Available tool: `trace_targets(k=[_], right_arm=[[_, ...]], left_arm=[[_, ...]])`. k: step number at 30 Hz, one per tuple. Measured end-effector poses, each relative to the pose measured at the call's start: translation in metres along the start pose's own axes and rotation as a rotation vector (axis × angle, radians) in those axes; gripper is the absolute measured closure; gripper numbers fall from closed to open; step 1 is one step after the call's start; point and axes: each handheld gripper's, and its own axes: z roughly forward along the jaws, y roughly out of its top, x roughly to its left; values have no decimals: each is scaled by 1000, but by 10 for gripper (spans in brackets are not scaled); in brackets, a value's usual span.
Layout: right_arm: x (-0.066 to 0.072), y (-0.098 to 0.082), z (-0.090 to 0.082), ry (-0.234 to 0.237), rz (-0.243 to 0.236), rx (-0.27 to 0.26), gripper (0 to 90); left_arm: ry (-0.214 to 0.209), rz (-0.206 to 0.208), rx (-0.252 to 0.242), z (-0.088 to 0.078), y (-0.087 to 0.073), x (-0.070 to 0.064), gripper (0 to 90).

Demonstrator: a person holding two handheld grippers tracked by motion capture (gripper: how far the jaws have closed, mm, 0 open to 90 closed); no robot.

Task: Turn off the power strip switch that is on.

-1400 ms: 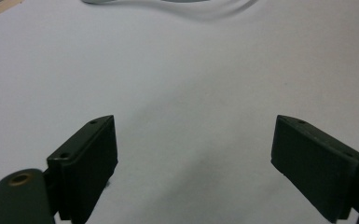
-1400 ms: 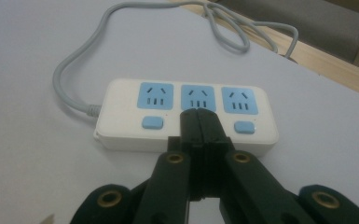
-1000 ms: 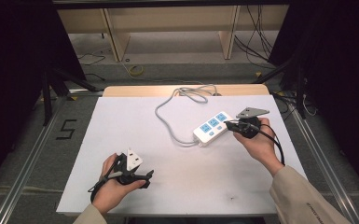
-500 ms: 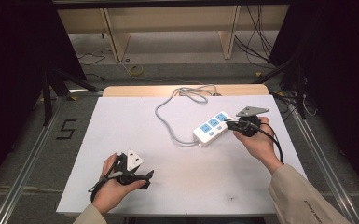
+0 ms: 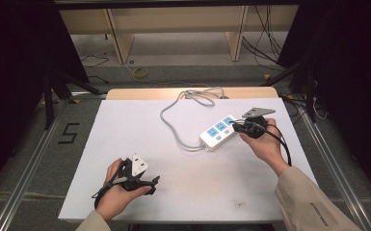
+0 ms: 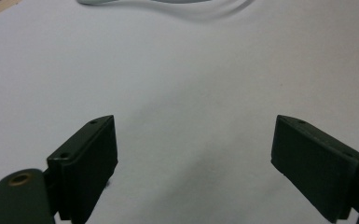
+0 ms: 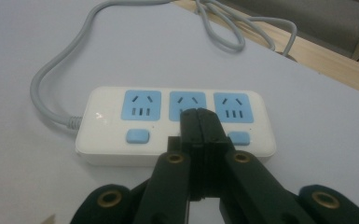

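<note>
A white power strip [image 5: 218, 133] with three blue sockets lies right of the table's middle. Its grey cable [image 5: 172, 129] curves away to the far edge. My right gripper [image 5: 235, 128] is shut with nothing between its jaws, and its tip sits at the strip's right end. In the right gripper view the closed jaws [image 7: 198, 116] point at the strip [image 7: 112, 144] over its middle socket and hide the middle switch. Blue switches [image 7: 137, 136] show on either side. My left gripper [image 5: 153, 180] rests open near the front left, and its spread jaws [image 6: 193, 125] have only bare tabletop between them.
The white table top [image 5: 125, 130] ends in a wooden strip [image 5: 139, 94] at the far edge. Beyond it stand wooden shelf legs and floor cables. A loop of the grey cable [image 6: 168, 4] shows at the top of the left gripper view.
</note>
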Motion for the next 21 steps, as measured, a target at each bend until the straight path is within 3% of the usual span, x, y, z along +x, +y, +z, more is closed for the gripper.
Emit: trace_targets(k=[21], right_arm=[[-2,8,20,0,0,52,900]], left_arm=[[5,-8,-8,0,0,0,142]])
